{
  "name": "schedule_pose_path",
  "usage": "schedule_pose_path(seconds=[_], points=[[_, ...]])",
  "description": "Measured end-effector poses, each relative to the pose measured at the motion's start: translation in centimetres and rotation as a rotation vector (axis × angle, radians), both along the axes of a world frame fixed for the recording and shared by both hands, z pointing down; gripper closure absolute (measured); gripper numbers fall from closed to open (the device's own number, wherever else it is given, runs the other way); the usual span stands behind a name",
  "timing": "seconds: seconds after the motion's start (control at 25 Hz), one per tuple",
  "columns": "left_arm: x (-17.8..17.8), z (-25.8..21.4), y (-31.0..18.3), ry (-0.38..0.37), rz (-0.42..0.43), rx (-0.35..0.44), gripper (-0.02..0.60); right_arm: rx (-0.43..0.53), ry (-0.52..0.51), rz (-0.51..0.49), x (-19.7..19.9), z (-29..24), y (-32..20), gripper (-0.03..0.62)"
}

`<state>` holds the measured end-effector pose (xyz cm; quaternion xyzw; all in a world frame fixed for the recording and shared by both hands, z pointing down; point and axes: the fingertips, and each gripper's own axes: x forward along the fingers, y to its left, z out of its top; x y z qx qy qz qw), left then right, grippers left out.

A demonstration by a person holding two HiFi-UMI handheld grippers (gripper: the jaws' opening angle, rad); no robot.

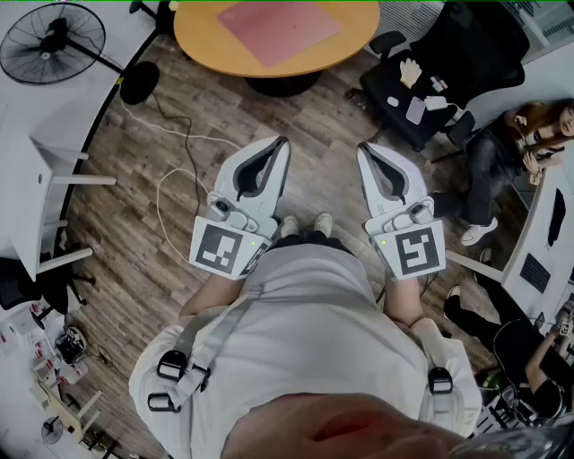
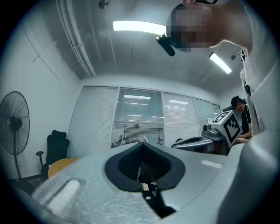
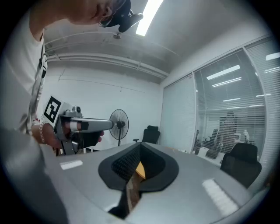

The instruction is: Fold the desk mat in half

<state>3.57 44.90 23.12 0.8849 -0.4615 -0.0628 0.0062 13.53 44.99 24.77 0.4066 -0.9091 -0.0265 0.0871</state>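
The pink desk mat (image 1: pixel 278 27) lies flat on a round wooden table (image 1: pixel 202 45) at the top of the head view, a few steps ahead of me. I hold both grippers in front of my body, over the wooden floor and well short of the table. My left gripper (image 1: pixel 283 141) is shut, its tips meeting with nothing between them (image 2: pixel 142 142). My right gripper (image 1: pixel 362 146) is also shut and empty (image 3: pixel 140 144). An orange sliver of the table (image 3: pixel 139 169) shows through the right gripper's jaw hollow. Neither gripper touches the mat.
A black office chair (image 1: pixel 448 63) holding small items stands right of the table. People sit at the right edge (image 1: pixel 502 161). A standing fan (image 1: pixel 54 43) and a white desk (image 1: pixel 36 188) are on the left. A white cable (image 1: pixel 170 188) runs across the floor.
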Motion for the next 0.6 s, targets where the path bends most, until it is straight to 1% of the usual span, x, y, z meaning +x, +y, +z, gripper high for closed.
schedule_pose_path(seconds=[0.28, 0.44, 0.6], points=[[-3.1, 0.6, 0.7, -0.001, 0.011, -0.011, 0.577, 0.008, -0.046, 0.014, -3.3, -0.5, 0.5, 0.589], [-5.5, 1.0, 1.0, 0.006, 0.008, -0.022, 0.577, 0.008, -0.04, 0.001, -5.7, 0.0, 1.1, 0.589], [-6.6, 1.0, 1.0, 0.002, 0.009, -0.018, 0.577, -0.001, -0.033, 0.001, -6.8, 0.3, 1.2, 0.589]])
